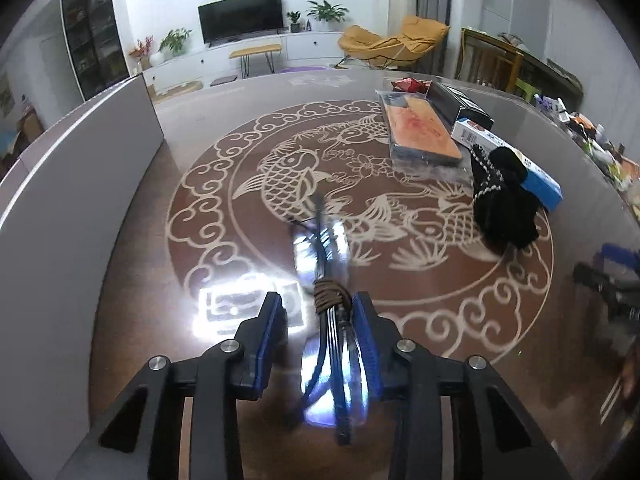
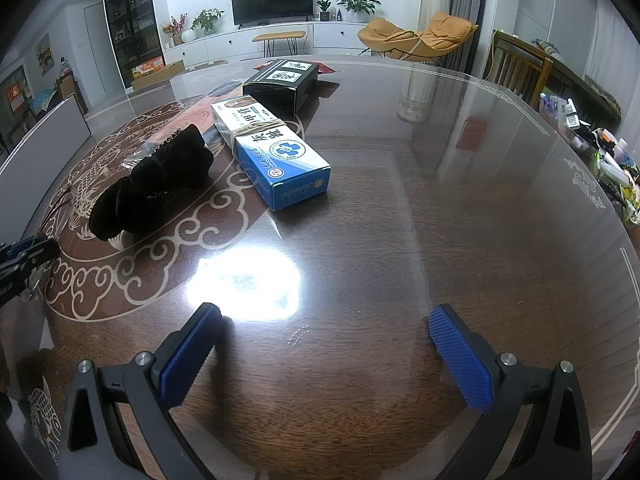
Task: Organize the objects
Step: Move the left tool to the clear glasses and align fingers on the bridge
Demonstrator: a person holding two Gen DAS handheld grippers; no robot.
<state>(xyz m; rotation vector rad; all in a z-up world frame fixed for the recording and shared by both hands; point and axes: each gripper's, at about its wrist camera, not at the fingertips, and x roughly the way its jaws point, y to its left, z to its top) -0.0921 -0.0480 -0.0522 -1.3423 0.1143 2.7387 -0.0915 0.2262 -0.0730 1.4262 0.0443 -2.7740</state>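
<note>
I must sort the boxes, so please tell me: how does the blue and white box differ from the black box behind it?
The blue and white box is long and slim; the black box is shorter and broader. The blue and white box has a rubber band around it; the black box shows none. The blue and white box lies nearer the camera. Both lie flat on the table, closed.

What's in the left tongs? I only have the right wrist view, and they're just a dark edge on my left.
Observer: A blurred bundle of dark strands, tied with brown cord, sits between the left tongs.
Operator: Clamped?
Observer: Not fully. One pad touches it, the other pad stands apart.
Operator: Anything behind the black glove?
Observer: A flat orange pack in clear wrap, lying beside the black box.
</note>
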